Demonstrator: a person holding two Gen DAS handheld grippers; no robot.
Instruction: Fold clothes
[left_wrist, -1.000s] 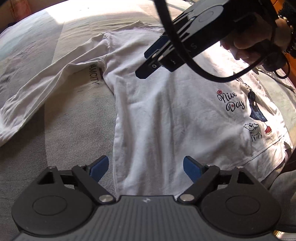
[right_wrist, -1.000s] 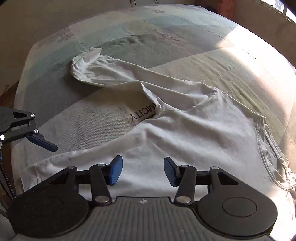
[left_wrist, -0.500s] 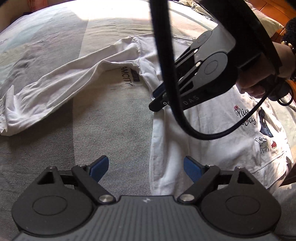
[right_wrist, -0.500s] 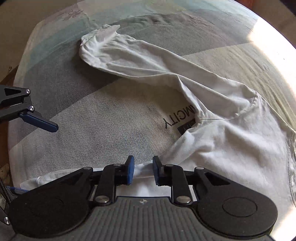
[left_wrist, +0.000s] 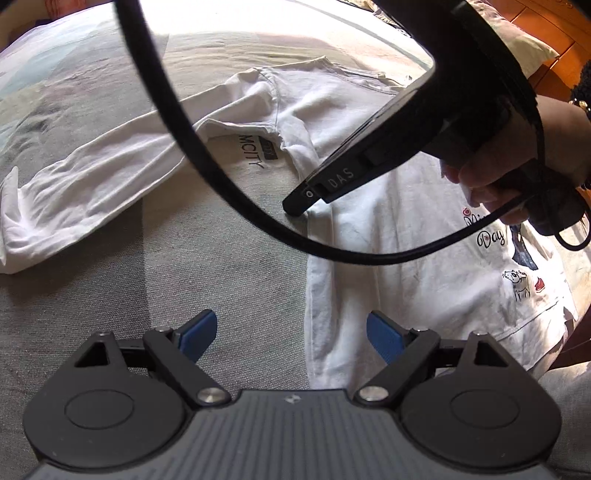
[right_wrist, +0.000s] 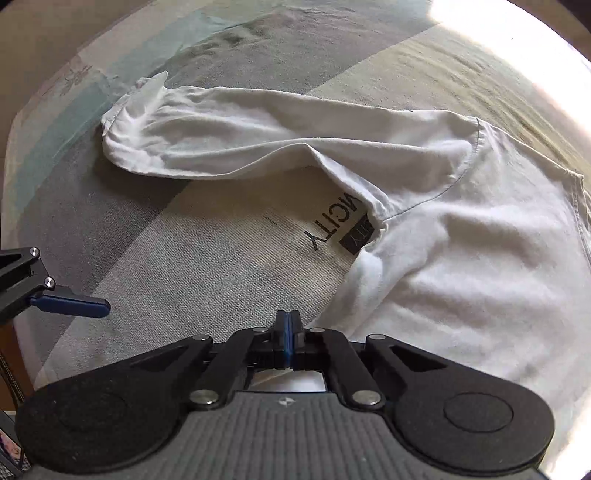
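So the right gripper (right_wrist: 285, 334) was seen with its fingers (right_wrist: 281, 332) pressed flat together, down at the side edge of the white long-sleeved shirt (right_wrist: 461, 280). Whether any cloth was actually caught between them couldn't be told, since the edge was hidden right under the tips. That spot along the side seam would make sense as a pinch point for bringing the side over, just a guess though.

The left gripper (left_wrist: 291, 332) was held spread wide, nothing between its fingers (left_wrist: 384, 334), hovering over the lower hem side of the shirt, with the bed cover (left_wrist: 221, 258) showing under the left finger and cloth under the right one.

Further out ahead of the fingers, the shirt was laid front-up and spread flat on the bed, print (left_wrist: 517, 258) showing. Beyond that, the sleeve (right_wrist: 240, 133) was stretched out sideways, away from the body, not folded in.
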